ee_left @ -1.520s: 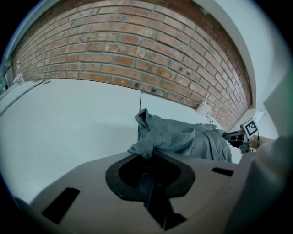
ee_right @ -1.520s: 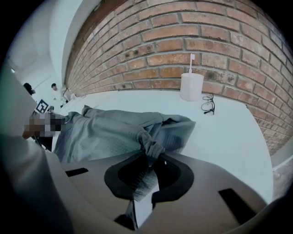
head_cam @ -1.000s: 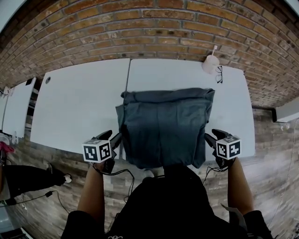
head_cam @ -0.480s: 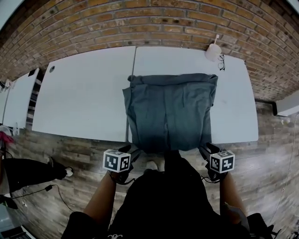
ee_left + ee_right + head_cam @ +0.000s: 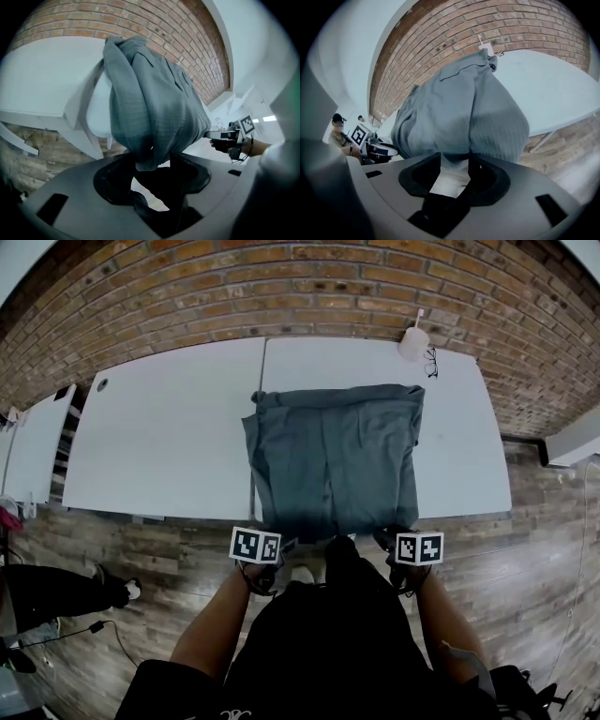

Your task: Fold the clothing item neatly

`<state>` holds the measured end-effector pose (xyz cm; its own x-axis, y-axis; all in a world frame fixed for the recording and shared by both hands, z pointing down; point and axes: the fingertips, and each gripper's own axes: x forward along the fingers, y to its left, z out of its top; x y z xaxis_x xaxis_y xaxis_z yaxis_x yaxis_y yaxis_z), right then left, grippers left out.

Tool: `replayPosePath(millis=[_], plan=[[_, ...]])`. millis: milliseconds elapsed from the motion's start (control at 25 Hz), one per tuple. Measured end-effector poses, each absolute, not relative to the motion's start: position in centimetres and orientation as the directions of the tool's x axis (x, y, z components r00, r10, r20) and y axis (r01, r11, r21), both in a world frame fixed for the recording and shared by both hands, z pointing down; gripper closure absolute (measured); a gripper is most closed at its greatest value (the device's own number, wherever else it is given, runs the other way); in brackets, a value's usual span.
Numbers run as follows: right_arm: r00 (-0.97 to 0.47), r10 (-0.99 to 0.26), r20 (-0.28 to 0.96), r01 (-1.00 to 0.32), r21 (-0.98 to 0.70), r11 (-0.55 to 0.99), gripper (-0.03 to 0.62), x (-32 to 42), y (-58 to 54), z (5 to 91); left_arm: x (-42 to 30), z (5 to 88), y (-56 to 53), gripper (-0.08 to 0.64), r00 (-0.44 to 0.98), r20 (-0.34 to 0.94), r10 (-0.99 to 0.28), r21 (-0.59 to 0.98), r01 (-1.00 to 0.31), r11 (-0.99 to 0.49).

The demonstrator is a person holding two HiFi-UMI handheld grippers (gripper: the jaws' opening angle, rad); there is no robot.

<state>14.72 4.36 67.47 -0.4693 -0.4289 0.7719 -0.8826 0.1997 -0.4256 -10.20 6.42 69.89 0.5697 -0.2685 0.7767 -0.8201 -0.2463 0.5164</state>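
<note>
Left gripper view: left gripper jaws have just been opening and pinch a bunched corner of the garment. Right gripper clamps the other corner. Garment is grey-blue with a fine waffle weave, roughly rectangular, flat on the white table, its near hem over the edge. Brick wall behind.
</note>
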Motion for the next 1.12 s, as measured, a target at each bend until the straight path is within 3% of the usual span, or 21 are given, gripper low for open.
replayPosePath(millis=[40,120,160,200,240,600,800,1120], plan=[[-0.469,-0.434,0.769,-0.882,-0.434,0.184,0.417,14.3,4.1,67.8,-10.1,69.9,6.4,0.343,0.569,0.778,-0.265,0.515,-0.82,-0.249],[-0.476,-0.446,0.758,-0.877,-0.447,0.176,0.417,13.7,3.7,68.0,-10.4,69.6,6.4,0.536,0.546,0.792,-0.273,0.491,-0.835,-0.247],[-0.486,-0.449,0.749,-0.872,-0.452,0.19,0.431,13.4,3.7,67.8,-10.4,69.4,6.4,0.544,0.54,0.795,-0.275,0.484,-0.839,-0.249],[-0.501,-0.449,0.74,-0.864,-0.456,0.213,0.525,13.1,3.8,67.4,-10.4,69.0,6.5,0.545,0.546,0.792,-0.272,0.488,-0.835,-0.254],[-0.521,-0.443,0.73,-0.853,-0.463,0.241,0.574,12.8,4.0,66.9,-10.3,68.5,6.8,0.545,0.56,0.784,-0.268,0.501,-0.825,-0.26],[-0.723,-0.321,0.612,-0.683,-0.562,0.467,0.575,11.3,9.1,61.4,-11.4,61.3,10.0,0.547,0.697,0.676,-0.239,0.613,-0.712,-0.343],[-0.833,-0.231,0.502,-0.522,-0.578,0.627,0.575,9.4,11.1,55.8,-9.8,55.5,11.0,0.547,0.816,0.542,-0.201,0.694,-0.57,-0.44],[-0.916,0.062,0.396,-0.191,-0.569,0.8,0.575,7.0,15.8,47.8,-7.9,46.9,16.0,0.547,0.911,0.413,0.017,0.702,-0.306,-0.643]])
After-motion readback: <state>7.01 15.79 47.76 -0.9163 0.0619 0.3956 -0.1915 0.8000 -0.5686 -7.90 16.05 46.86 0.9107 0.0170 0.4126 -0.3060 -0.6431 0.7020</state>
